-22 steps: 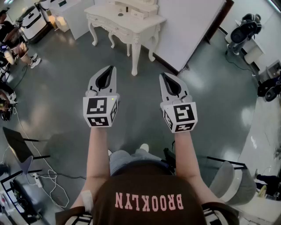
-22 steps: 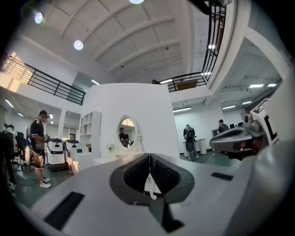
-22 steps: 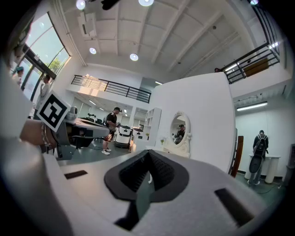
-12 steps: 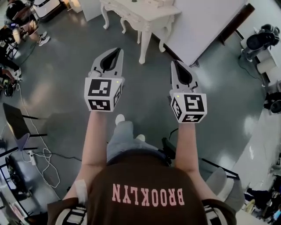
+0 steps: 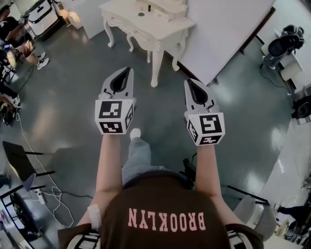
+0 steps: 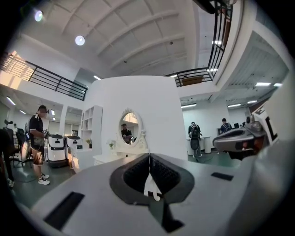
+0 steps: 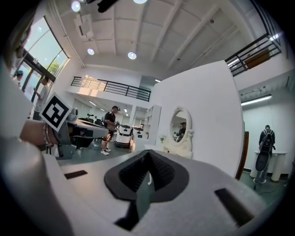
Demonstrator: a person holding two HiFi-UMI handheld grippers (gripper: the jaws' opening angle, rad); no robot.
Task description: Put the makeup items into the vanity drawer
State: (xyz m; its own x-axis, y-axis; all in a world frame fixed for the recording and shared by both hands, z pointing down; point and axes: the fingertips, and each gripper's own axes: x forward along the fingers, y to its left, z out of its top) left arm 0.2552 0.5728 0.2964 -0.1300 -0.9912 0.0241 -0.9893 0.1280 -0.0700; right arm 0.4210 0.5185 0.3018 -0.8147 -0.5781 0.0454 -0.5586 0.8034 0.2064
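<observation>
You are at the approach step, I judge: nothing is picked up yet. You are holding the left gripper and the right gripper out in front of you, each with its jaws pressed together and nothing between them. The white vanity table is standing at 12 o'clock, well apart from both. Small items are lying on its top, too small to name. I cannot make out its drawer. The next move is asking you to come near and open the jaws.
</observation>
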